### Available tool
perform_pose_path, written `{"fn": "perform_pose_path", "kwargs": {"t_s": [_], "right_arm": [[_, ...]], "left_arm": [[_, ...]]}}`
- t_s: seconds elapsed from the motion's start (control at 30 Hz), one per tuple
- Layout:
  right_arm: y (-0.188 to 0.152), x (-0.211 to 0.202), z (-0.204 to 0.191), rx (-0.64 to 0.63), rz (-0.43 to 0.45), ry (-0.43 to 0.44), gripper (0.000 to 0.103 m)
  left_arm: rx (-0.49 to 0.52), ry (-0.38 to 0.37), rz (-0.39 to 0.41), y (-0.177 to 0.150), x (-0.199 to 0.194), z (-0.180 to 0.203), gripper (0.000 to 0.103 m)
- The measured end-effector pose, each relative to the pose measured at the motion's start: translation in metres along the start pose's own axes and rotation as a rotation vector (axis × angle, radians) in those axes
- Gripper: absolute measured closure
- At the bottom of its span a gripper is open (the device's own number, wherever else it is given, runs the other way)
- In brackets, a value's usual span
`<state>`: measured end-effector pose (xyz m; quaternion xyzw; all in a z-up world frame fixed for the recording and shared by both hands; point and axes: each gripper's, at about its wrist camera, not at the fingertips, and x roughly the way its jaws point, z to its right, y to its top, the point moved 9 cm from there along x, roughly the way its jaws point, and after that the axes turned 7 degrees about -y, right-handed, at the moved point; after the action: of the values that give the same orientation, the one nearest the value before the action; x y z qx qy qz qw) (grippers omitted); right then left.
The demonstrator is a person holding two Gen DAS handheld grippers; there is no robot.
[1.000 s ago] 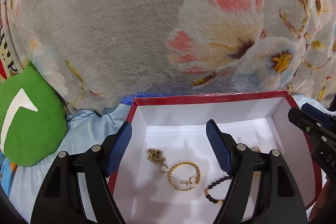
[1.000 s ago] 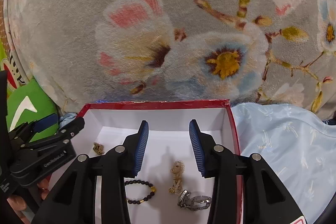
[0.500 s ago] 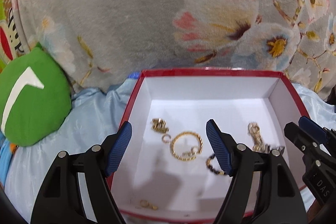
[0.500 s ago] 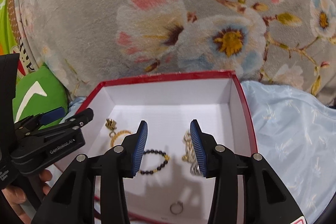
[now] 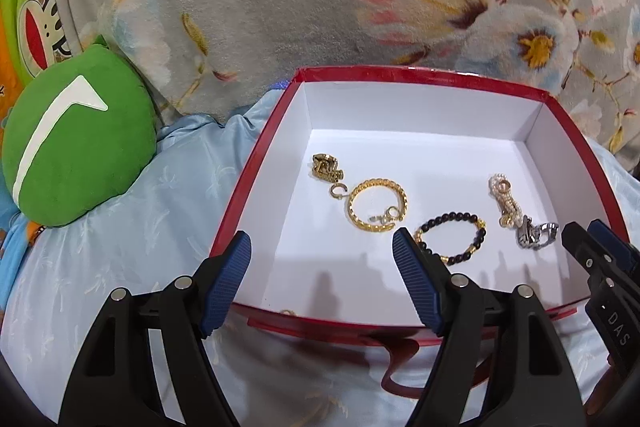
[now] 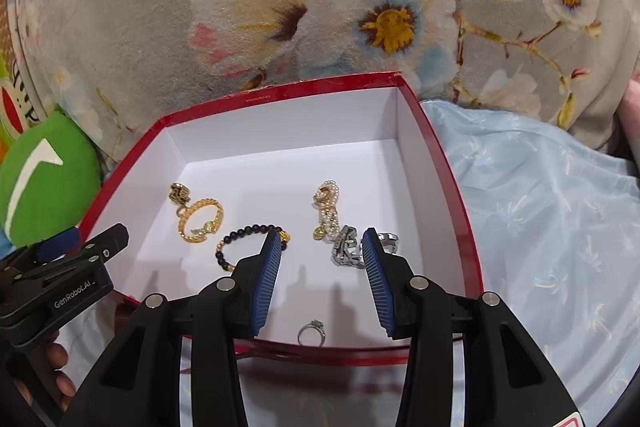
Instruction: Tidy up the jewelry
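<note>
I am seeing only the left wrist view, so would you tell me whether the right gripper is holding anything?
Observer: No. The right gripper is open and empty, over the near part of the red box.
Operator: Thank you. Is anything hidden from me behind the box's near wall?
Observer: Yes, a silver ring lies on the box floor just inside that wall, apart from the other pieces.
Operator: And what lies closest to the right fingers?
Observer: The silver metal piece. It shows between the fingertips, partly behind the right-hand one.
</note>
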<state>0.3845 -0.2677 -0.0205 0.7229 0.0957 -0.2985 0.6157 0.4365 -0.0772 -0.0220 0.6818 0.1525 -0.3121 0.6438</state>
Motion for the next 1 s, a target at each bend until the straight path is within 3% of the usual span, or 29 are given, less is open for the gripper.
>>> {"fn": "perform_pose_path", "kwargs": {"t_s": [0.1,0.27,0.63,1.0], "right_arm": [[-0.004,-0.002,-0.001,-0.019,-0.001,-0.023,0.059],[-0.010,-0.004,-0.001,-0.048,0.011,-0.059,0.057],[-0.012,-0.010,0.000,-0.055,0.059,-0.069,0.045],[-0.013,-0.011,0.000,-0.052,0.023,-0.073,0.045]], "left_arm": [[0.009,-0.008,-0.020,-0.007,0.004,0.005,0.032],[0.033,0.026,0.024,-0.012,-0.003,0.008,0.032],[0.043,0.035,0.083,-0.013,-0.008,0.012,0.020],[0.054,0.053,0.062,-0.014,-0.012,0.013,0.019]]}}
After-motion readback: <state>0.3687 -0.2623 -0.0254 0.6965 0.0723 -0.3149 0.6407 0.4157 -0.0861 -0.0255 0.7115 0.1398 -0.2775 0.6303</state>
